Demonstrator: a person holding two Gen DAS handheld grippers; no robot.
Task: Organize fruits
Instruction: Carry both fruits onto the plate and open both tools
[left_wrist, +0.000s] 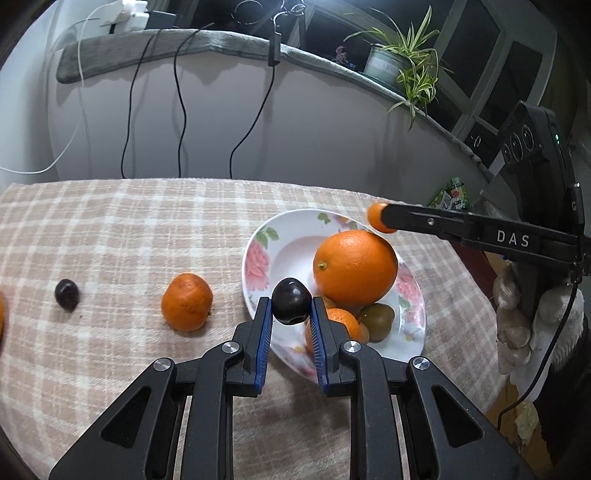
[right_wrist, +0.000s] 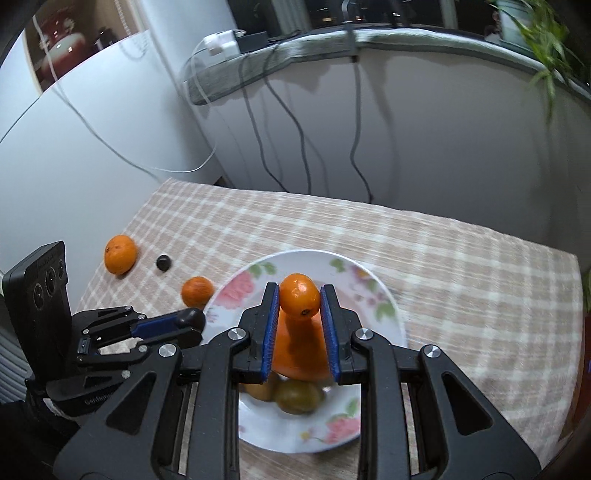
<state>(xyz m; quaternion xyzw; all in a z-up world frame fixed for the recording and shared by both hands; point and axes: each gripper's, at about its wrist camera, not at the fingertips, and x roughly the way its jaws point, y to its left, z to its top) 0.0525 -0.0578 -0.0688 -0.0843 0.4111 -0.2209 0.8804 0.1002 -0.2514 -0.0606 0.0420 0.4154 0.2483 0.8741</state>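
Your left gripper (left_wrist: 291, 314) fingers pinch a dark plum (left_wrist: 291, 301), your right gripper (right_wrist: 300, 308) fingers a small orange fruit (right_wrist: 299, 300); lower both onto the floral plate (right_wrist: 373, 295), then release.

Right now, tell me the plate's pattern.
White plate with pink roses and green leaves; right wrist view shows it best.

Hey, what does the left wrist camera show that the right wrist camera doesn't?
Only the left wrist view shows the potted plant's pot on the ledge and the person's gloved hand.

Only the right wrist view shows a second whole mandarin near the cloth's far corner, plus the framed picture on the wall.

Both show the floral plate holding the large orange, the left gripper shut on a dark plum, and the right gripper shut on a small orange fruit.
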